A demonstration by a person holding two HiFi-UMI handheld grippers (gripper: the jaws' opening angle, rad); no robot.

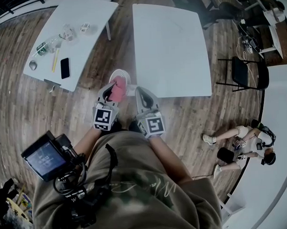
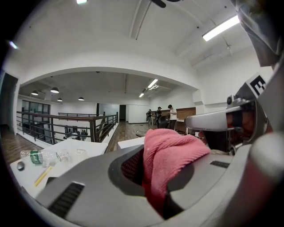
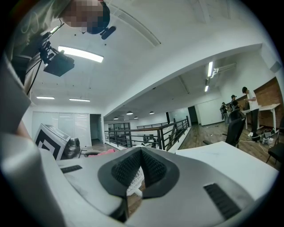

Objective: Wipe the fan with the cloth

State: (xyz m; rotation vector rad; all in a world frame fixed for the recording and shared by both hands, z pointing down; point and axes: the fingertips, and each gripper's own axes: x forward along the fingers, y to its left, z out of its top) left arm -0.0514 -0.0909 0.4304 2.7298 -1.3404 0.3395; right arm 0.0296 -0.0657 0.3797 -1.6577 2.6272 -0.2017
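Observation:
A small white fan (image 1: 122, 76) stands low over the wooden floor between two tables, just ahead of both grippers. My left gripper (image 1: 115, 87) is shut on a pink cloth (image 1: 117, 94), held against the fan's near side. In the left gripper view the cloth (image 2: 171, 153) bulges out between the jaws of the left gripper (image 2: 151, 170) and hides the fan. My right gripper (image 1: 139, 91) sits at the fan's right side. Its jaws (image 3: 140, 153) are closed, with the fan's white grille (image 3: 135, 182) caught in the narrow gap. The cloth (image 3: 106, 152) shows to the left.
A white table (image 1: 171, 45) lies ahead on the right. Another table (image 1: 84, 24) on the left carries a phone (image 1: 65, 67), a bottle (image 1: 41, 48) and small items. A black chair (image 1: 248, 73) stands at the right. A person (image 1: 243, 142) sits on the floor.

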